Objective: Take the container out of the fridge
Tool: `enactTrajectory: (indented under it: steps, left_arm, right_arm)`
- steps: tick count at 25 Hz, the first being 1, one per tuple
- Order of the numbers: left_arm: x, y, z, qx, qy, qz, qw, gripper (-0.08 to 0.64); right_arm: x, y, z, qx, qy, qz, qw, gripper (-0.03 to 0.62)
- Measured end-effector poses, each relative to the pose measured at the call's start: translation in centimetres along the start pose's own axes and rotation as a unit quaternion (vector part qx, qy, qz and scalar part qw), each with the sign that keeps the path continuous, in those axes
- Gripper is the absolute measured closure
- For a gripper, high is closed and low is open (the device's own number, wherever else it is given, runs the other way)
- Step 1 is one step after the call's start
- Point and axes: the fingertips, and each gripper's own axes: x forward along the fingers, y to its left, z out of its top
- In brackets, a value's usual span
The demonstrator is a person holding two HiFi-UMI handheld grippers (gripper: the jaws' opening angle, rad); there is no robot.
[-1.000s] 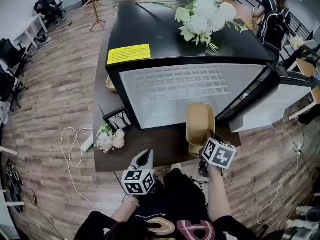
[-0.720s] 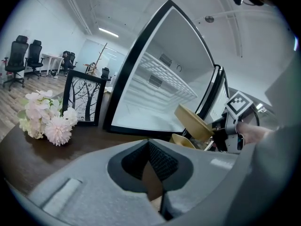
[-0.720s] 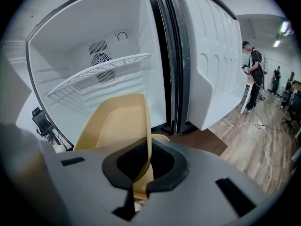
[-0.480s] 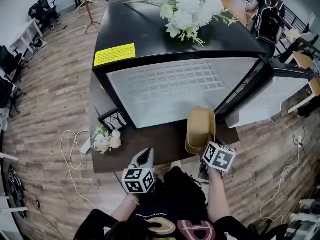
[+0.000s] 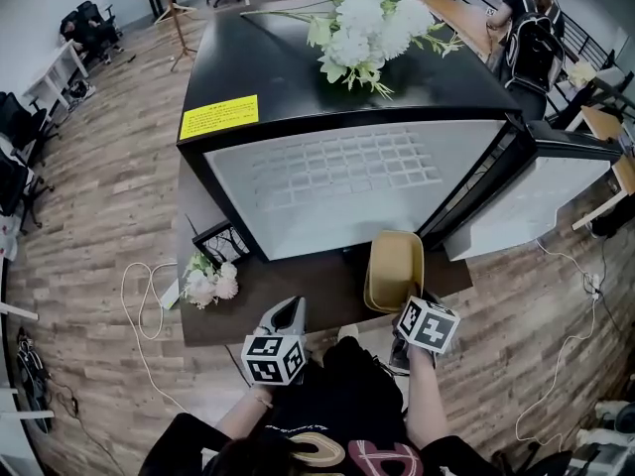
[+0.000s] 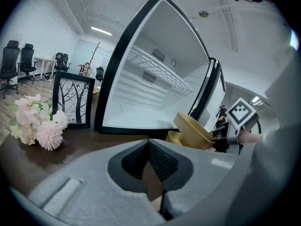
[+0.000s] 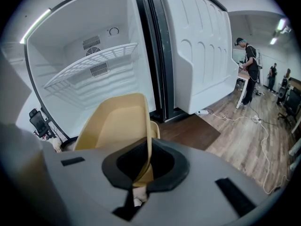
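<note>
The right gripper point(image 7: 146, 160) is clamped on the rim of the tan container point(image 7: 117, 124), which is held tilted just outside the open fridge point(image 5: 337, 181), over the dark table point(image 5: 298, 291). The left gripper point(image 6: 149, 147) is closed on nothing. The fridge door point(image 5: 526, 201) is swung open at the right, and a framed picture point(image 5: 226, 238) and pink flowers point(image 5: 206, 281) are seen at the left.

Head view: camera is looking steeply down from above the person onto the open fridge point(image 5: 347, 172) and the dark table point(image 5: 298, 296), from well back. Left gripper view: camera is sitting low over the table, facing into the fridge from its left, near. Right gripper view: camera is facing the same white interior, nearer. All 3 views are sharing the fridge opening and the container point(image 5: 394, 266).
</note>
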Motion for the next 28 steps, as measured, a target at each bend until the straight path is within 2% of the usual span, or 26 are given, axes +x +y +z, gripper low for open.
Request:
enactTrajectory:
  steps: [5, 13, 28]
  left_arm:
    - [0.1, -0.1, 0.0, 0.006, 0.005, 0.001, 1.0, 0.552]
    - [0.7, -0.8, -0.4, -0.002, 0.009, -0.008, 0.9999, 0.552]
    - [0.6, -0.6, -0.6, -0.017, 0.008, -0.008, 0.9998, 0.552]
  right_arm:
    - [0.4, -0.3, -0.8, -0.003, 0.003, 0.002, 1.0, 0.58]
    - [1.0, -1.4, -1.6, -0.023, 0.004, -0.016, 1.0, 0.58]
    - [2.2, -1.3, -3.1, -0.008, 0.003, -0.037, 0.999, 0.578]
